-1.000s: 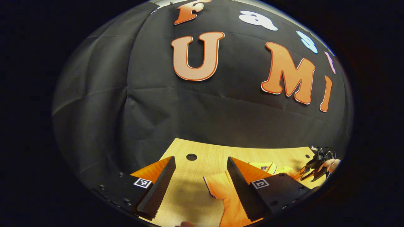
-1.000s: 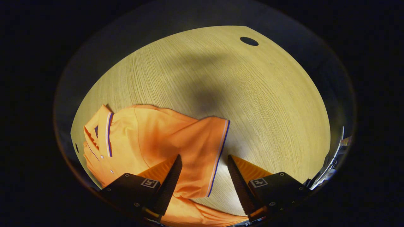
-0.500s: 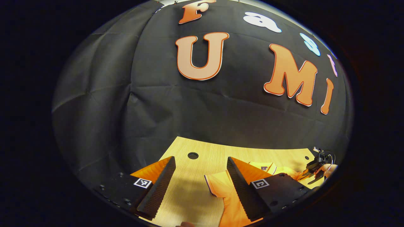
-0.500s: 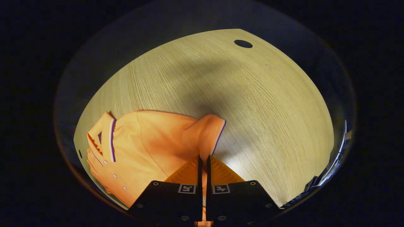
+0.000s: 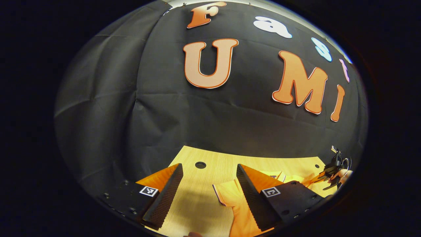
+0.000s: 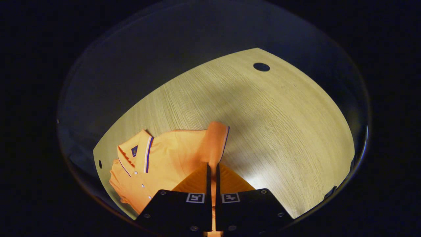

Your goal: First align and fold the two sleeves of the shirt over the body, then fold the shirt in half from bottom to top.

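Left gripper [image 5: 208, 184] fingers wide apart; right gripper [image 6: 212, 171] fingers pinched together on cloth.

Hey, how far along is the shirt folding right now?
Early. Nothing looks finished: no sleeve lies over the body yet. In hand: the right gripper is shut on one sleeve of the shirt and holds it raised off the table. The left gripper is open, with the other sleeve lying flat by it. Left to do: lay both sleeves over, then fold bottom to top.

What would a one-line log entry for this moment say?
stage: first sleeve fold | right gripper: shut on sleeve, lifted | left gripper: open, above table | shirt: otherwise flat
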The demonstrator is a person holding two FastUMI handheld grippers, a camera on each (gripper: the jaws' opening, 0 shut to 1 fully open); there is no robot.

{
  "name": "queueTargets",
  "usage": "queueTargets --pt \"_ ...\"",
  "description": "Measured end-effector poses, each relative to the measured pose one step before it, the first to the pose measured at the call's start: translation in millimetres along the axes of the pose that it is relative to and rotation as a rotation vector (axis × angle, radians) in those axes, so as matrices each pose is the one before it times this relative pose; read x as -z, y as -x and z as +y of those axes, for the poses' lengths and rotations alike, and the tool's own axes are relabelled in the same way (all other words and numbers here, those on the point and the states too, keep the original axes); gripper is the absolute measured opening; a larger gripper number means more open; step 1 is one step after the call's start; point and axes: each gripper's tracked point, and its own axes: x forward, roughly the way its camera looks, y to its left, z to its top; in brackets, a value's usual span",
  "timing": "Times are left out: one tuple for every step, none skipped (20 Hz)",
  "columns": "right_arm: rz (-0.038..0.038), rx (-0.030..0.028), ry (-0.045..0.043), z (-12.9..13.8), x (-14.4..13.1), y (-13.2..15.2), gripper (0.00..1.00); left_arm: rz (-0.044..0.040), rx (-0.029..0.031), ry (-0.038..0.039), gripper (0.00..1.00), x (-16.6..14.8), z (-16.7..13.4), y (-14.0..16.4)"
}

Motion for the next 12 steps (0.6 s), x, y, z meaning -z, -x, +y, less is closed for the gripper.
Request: queueTargets --pt "-0.01527 -0.01189 0.03486 8.33 -2.74 6.59 0.04 -0.0017 0.00656 -0.0006 0.98 0.11 0.21 0.53" --pt "-0.01812 -0.01268 0.03589 10.38 -2.57 5.41 0.05 -0.00077 0.00616 -0.00199 0.98 -0.77 -0.23 0.49" --pt "-0.02043 -0.01195 0.03538 11.14 -2.71 4.02 0.05 -0.00105 0.0032 -0.00122 0.98 0.38 0.59 -0.37" --pt "-0.01277 -0.00847 0.03625 11.07 -1.33 2.64 0.04 -0.00128 0.00405 -0.00021 0.98 -0.54 0.46 0.06" --pt "-0.00678 -0.00628 0.03665 9.57 0.33 5.26 0.05 -0.00206 0.00402 0.00236 0.98 -0.59 0.0 0.23" --pt "-0.00345 -0.00902 0.03096 10.74 0.38 2.39 0.05 -0.00051 0.00499 0.00364 0.98 -0.67 -0.21 0.4" --pt "0.00146 -0.01352 0.02159 12.18 1.34 1.4 0.05 0.00147 0.00336 0.00479 0.99 0.73 0.52 -0.45" --pt "0.00137 -0.01929 0.01359 12.81 2.83 -1.71 0.05 0.00344 0.00324 0.00519 0.98 0.02 -0.08 0.27" --pt "0.00527 -0.01296 0.01479 10.48 2.86 -0.6 0.04 0.00187 0.00255 0.00558 0.98 0.47 -0.58 1.2" --pt "0.00625 -0.01891 0.00988 9.92 2.56 -0.1 0.04 0.00117 0.00352 0.00283 0.98 -0.43 -0.55 0.59" --pt "0.00803 -0.01657 0.01009 9.79 2.78 -1.55 0.05 0.0006 0.00373 -0.0005 0.98 -0.05 0.52 -0.33" --pt "0.00968 -0.00893 0.01205 7.92 3.87 -2.48 0.05 0.00032 0.00298 -0.00307 0.98 -0.48 0.65 0.34"
